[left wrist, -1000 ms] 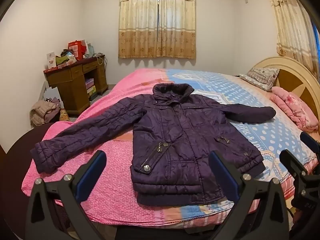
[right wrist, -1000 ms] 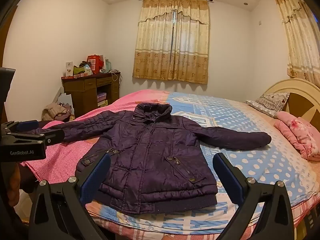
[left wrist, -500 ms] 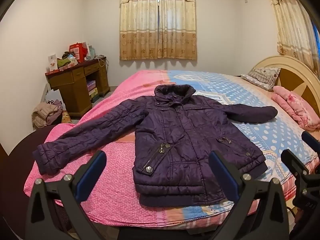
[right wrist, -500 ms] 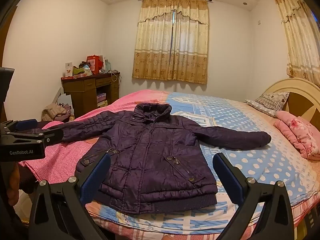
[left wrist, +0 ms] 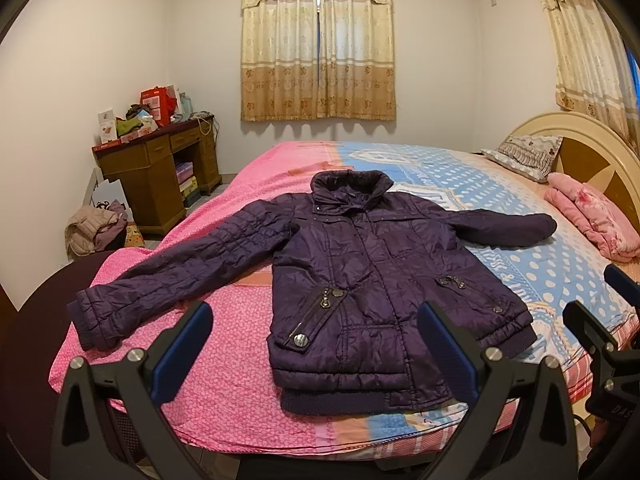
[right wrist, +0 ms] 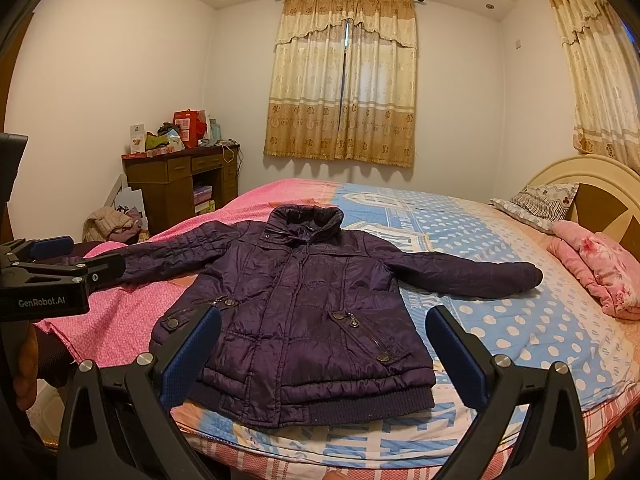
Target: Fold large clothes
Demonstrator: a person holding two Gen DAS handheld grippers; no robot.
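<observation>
A dark purple padded jacket (left wrist: 372, 276) (right wrist: 304, 312) lies flat, front up, on the bed (left wrist: 224, 384) (right wrist: 520, 320), collar away from me, both sleeves spread out sideways, hem near the bed's front edge. My left gripper (left wrist: 316, 344) hovers open just before the hem, nothing between its blue pads. My right gripper (right wrist: 324, 348) is also open and empty, held above the bed's near edge in front of the hem. Each gripper shows at the edge of the other's view: right gripper (left wrist: 600, 312), left gripper (right wrist: 76, 256).
A wooden desk (left wrist: 156, 168) with clutter stands at the left wall, a heap of clothes (left wrist: 96, 228) on the floor beside it. A folded pink blanket (left wrist: 592, 216), a pillow (left wrist: 524, 156) and the headboard (left wrist: 592, 148) are at the right. Curtains (left wrist: 316, 40) hang behind.
Both grippers stay open. The left wrist view has drifted slightly, so the jacket sits a little higher and to the right in it. The jacket itself has not moved.
</observation>
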